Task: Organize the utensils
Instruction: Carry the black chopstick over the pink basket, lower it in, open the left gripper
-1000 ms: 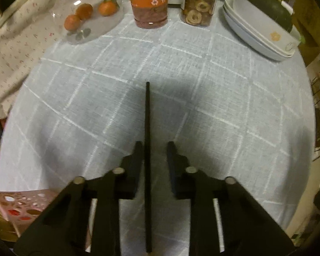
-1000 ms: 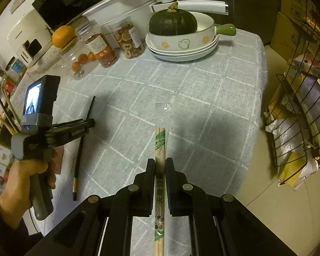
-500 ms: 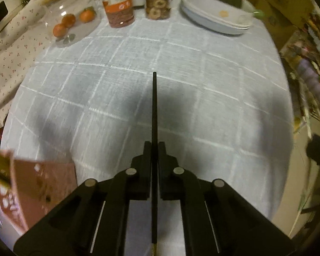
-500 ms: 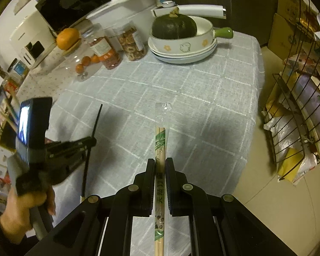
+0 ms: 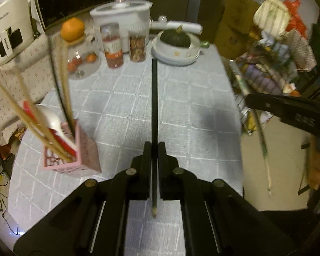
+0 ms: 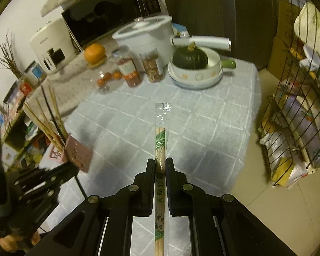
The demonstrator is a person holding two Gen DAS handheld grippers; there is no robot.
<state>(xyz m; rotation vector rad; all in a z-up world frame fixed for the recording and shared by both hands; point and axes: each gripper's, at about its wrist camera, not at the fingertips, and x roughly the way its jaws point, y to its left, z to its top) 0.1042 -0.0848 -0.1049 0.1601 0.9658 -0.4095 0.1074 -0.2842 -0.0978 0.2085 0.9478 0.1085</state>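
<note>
Black and slender, 1 chopstick (image 5: 154, 98) sits clamped between the closed jaws of the left gripper (image 5: 154, 149), raised clear of the grey checked tablecloth (image 5: 192, 111) and pointing toward the jars at the table's far edge. The right gripper (image 6: 160, 166) is likewise shut on a wrapped pair of bamboo chopsticks (image 6: 160, 145), also held above the cloth. The pink utensil holder (image 5: 83, 149) stands at the table's near left corner, already bristling with bamboo sticks and a white spoon (image 5: 53, 117). Dropping the black chopstick in cleanly likely means swinging the left gripper over the holder's open top, tipping the stick closer to upright, and threading it between the leaning sticks before letting go; a slanted entry could nudge the light holder. Both grippers angle steeply downward, side by side, with the right one showing at the left view's right edge.
</note>
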